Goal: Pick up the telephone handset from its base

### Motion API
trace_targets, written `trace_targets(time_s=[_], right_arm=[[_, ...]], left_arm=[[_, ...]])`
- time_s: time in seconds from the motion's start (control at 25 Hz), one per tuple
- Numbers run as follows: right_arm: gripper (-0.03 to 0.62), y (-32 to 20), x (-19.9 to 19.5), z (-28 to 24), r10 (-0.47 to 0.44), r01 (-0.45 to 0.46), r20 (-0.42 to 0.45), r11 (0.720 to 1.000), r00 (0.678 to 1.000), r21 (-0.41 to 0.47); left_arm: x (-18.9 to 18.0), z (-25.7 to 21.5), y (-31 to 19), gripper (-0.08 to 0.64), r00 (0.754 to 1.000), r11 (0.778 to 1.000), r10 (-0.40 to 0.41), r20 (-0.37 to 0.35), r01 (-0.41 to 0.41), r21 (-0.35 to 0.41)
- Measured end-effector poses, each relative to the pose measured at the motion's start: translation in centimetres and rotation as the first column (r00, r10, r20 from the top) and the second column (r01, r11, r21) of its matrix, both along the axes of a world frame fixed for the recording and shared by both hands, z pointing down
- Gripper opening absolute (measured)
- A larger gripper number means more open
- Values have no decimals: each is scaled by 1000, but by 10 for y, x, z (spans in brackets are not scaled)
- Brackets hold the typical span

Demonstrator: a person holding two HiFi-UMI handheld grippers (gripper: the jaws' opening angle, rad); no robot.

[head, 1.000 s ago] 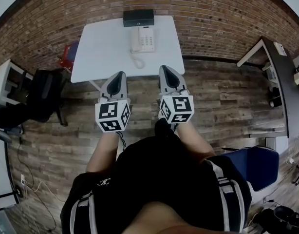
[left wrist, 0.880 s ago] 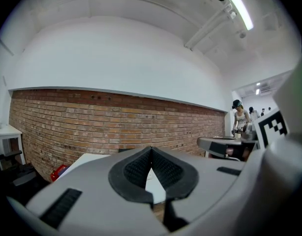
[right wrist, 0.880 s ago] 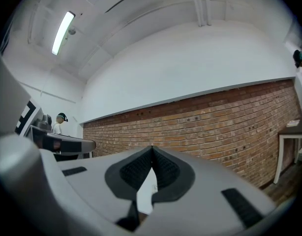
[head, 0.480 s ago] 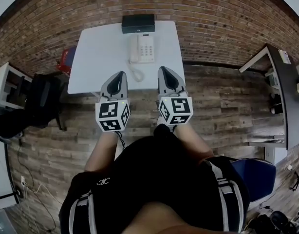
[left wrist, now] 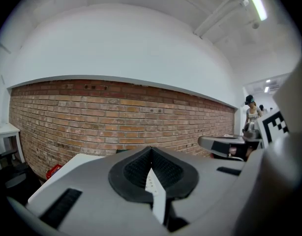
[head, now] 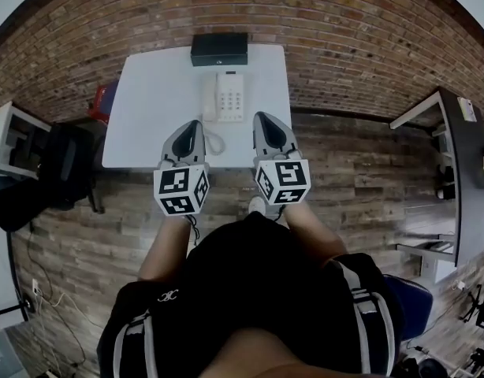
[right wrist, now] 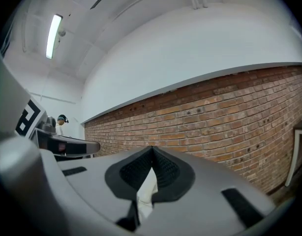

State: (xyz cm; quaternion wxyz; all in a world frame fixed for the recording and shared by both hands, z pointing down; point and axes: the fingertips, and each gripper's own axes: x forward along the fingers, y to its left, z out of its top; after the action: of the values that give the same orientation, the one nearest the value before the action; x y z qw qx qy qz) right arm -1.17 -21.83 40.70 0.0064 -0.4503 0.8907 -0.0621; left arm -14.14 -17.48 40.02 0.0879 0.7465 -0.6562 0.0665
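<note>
A white telephone point(head: 225, 97) lies on the white table point(head: 147, 109), with its handset point(head: 210, 97) resting along the base's left side. Its coiled cord point(head: 214, 142) loops toward the front edge. My left gripper point(head: 192, 124) and right gripper point(head: 265, 118) are held side by side over the table's front edge, just short of the phone and either side of it. Both are shut with nothing in them. In the left gripper view the jaws point(left wrist: 151, 150) meet at the tips. The right gripper view shows the same point(right wrist: 152, 149).
A black box point(head: 219, 49) sits at the table's back edge against the brick wall point(head: 344, 30). A dark chair point(head: 65, 164) and a red object point(head: 102, 101) stand left of the table, a dark desk point(head: 459, 156) at the right. A person point(left wrist: 250, 114) stands far off.
The table and telephone have come nearer in the head view. Both grippers have gone forward together, from over the wood floor to over the table's front edge.
</note>
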Motion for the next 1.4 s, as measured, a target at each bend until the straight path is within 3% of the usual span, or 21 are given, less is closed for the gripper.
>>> trace_targets(time_s=[0.32,0.64,1.4], right_arm=[[-2,-71,7,8,-74,74,5,997,997,-29],[-2,-114,2,18,-113,112,2,992,994,-55],[-2,-142,-44,43,-89,85,-33,991,995,-105]], left_arm=[[10,7,-67,2,998,997,-68,16,68,-33],[2,31,-104,2,994,990,-105,18,106,-96],[-47,108,-166,2,998,970,-26,60,40,-241]])
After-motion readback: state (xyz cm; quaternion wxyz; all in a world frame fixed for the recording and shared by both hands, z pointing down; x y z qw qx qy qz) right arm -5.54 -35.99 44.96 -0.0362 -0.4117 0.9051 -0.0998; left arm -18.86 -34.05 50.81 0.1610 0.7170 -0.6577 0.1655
